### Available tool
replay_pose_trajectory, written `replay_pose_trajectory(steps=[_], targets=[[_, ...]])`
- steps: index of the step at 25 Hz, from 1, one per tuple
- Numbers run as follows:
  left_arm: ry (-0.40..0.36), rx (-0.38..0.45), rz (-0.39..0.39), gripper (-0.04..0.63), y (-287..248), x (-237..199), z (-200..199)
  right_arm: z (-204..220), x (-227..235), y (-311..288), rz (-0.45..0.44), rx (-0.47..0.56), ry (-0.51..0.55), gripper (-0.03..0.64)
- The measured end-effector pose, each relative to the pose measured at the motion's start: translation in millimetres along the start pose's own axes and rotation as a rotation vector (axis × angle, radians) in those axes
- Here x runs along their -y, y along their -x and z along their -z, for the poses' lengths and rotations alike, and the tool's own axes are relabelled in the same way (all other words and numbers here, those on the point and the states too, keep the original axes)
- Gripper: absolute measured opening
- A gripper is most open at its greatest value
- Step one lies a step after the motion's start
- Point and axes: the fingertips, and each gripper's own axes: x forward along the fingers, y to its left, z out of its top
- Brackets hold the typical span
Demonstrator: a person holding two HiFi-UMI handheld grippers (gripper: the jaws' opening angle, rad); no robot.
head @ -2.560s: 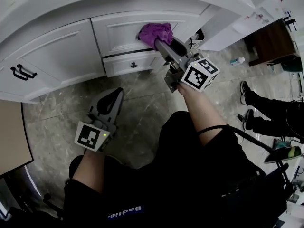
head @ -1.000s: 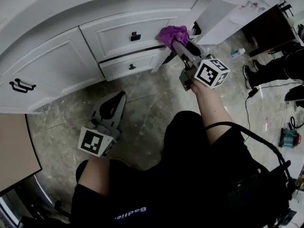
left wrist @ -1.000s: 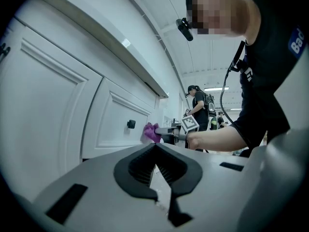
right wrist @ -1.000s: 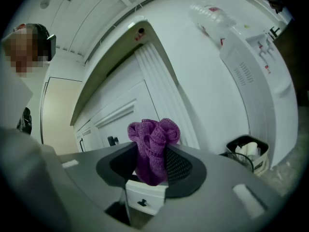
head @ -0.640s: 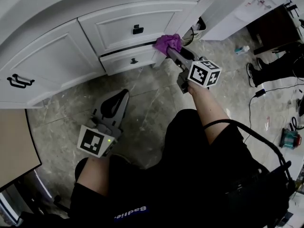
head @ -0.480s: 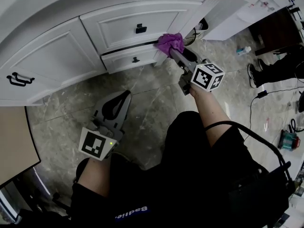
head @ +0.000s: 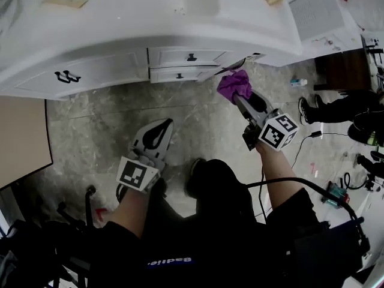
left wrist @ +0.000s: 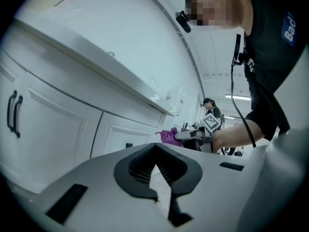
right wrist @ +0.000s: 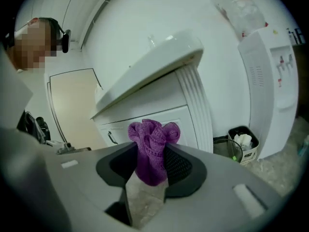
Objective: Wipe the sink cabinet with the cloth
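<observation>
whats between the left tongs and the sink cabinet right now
Only bare grey stone floor. In the head view, nothing stands between the left tongs and the sink cabinet.

The purple cloth (right wrist: 153, 146) is a nubbly, looped knit, matt and soft-looking. The right gripper (right wrist: 152, 170) and left gripper (left wrist: 155, 163) have shells of smooth, matt grey plastic, lined with ribbed black pads (right wrist: 181, 168). The sink cabinet (head: 108, 72) wears smooth white paint with a faint sheen, and its drawer pulls (head: 191, 57) are dark and matt. The floor (head: 96, 131) is grey veined stone, lightly polished.
</observation>
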Motion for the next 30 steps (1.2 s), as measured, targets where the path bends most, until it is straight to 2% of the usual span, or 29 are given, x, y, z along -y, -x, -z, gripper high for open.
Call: replay_pose_trajectory(steps=[6, 8, 11, 17, 23, 26, 30], targets=[[-0.004, 0.045, -0.129, 0.002, 53, 35, -156, -66, -105, 80, -0.102, -0.084, 0.027, 0.153], [-0.007, 0.048, -0.152, 0.002, 68, 57, -204, -91, -136, 106, -0.134, -0.091, 0.006, 0.153], [-0.010, 0.025, -0.162, 0.002, 85, 99, -256, -128, -177, 144, -0.173, -0.076, -0.022, 0.153], [-0.046, -0.037, -0.149, 0.002, 110, 192, -312, -201, -239, 217, -0.281, -0.021, 0.010, 0.153], [-0.088, 0.016, -0.162, 0.002, 123, 273, -366, -236, -275, 272, -0.387, -0.014, 0.107, 0.153], [-0.113, 0.028, -0.116, 0.002, 123, 310, -380, -245, -286, 288, -0.387, 0.008, 0.107, 0.153], [-0.128, 0.020, 0.000, 0.002, 116, 347, -381, -252, -307, 317, -0.361, 0.048, 0.138, 0.153]])
